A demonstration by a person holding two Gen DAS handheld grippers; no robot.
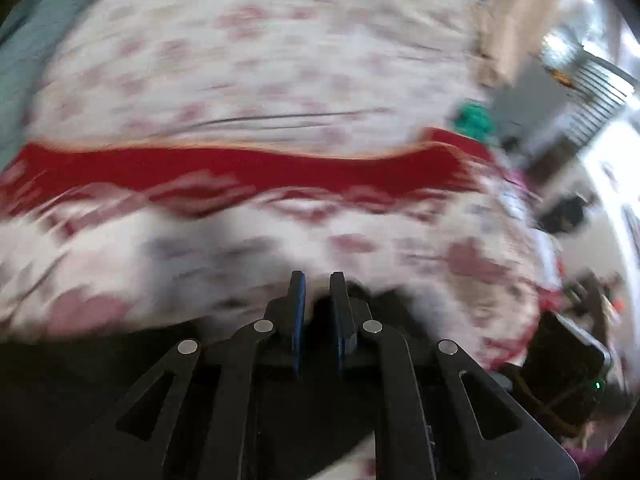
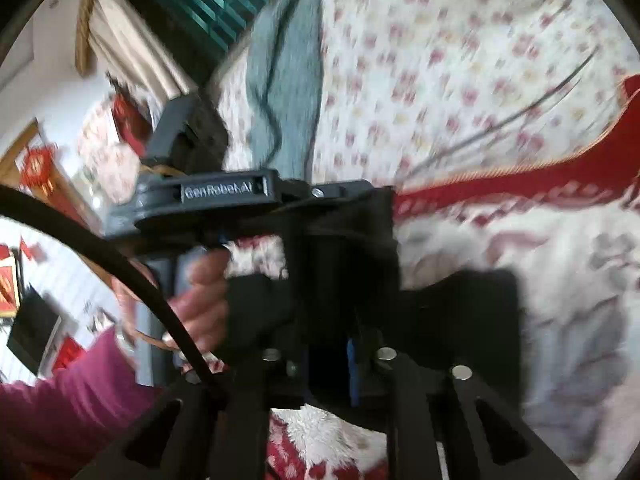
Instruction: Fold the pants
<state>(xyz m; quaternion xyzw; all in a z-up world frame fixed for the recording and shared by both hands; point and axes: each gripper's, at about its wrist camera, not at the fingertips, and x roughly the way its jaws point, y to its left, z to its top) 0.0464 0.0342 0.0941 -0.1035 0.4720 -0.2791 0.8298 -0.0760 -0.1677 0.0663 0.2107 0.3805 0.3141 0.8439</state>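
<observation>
The pants are black fabric, seen blurred. In the left wrist view my left gripper [image 1: 318, 280] has its fingers close together with black pants cloth [image 1: 80, 392] bunched around and below them. In the right wrist view my right gripper [image 2: 352, 344] sits nearly shut with black pants cloth [image 2: 472, 312] draped over its fingers, hiding the tips. The other gripper's body [image 2: 224, 196] and the person's hand [image 2: 200, 300] sit just ahead and left of it.
A bed with a white floral cover [image 1: 260, 40] and a red patterned blanket band [image 1: 240, 168] lies under everything. A grey-blue cloth [image 2: 288, 80] lies at the far side. A black cable [image 2: 120, 264] crosses the right view. Room furniture shows at the edges.
</observation>
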